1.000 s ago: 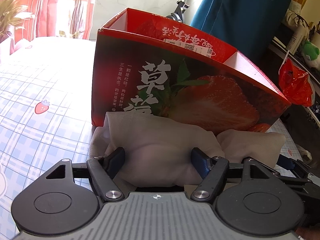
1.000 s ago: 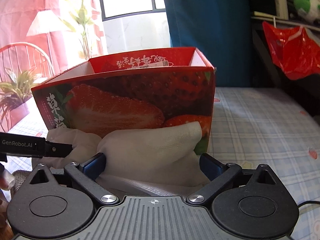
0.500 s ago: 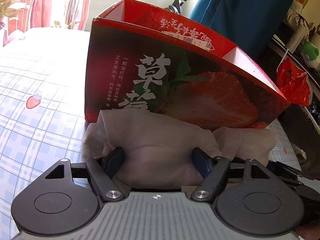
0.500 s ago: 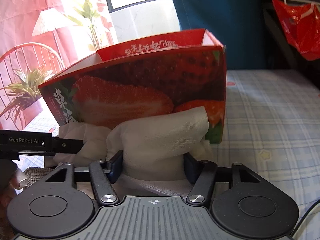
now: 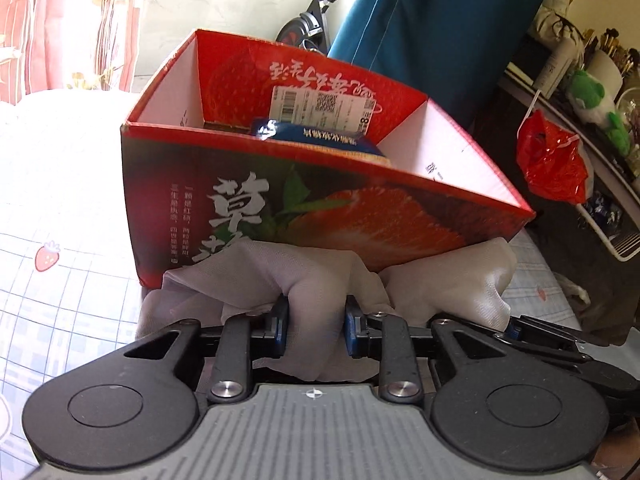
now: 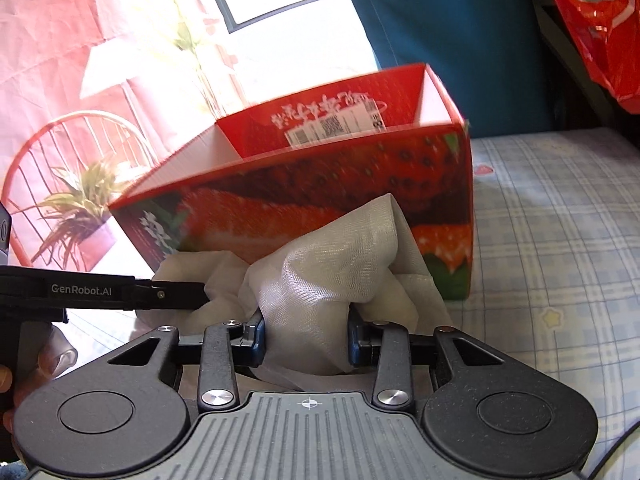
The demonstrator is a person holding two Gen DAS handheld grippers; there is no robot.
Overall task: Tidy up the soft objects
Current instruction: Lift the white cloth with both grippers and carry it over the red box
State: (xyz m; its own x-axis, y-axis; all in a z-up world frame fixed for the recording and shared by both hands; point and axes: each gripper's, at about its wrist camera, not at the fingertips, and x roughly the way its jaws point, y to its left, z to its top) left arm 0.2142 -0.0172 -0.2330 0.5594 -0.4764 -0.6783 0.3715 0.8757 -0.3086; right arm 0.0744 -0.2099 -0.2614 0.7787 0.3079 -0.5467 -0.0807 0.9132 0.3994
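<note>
Both hand-held grippers, left [image 5: 315, 328] and right [image 6: 306, 340], closing, pinch white cloth [image 5: 320, 276] between pads.

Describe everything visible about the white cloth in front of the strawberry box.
The white cloth is a thin, slightly sheer mesh-like fabric, crumpled into soft folds. It lies on the checked tablecloth against the front wall of the red strawberry box, outside it. Both grippers have it between their jaws, which are closing: the left gripper pinches a bunched fold near its left part, the right gripper a raised fold at its right part, which peaks up against the box.
</note>
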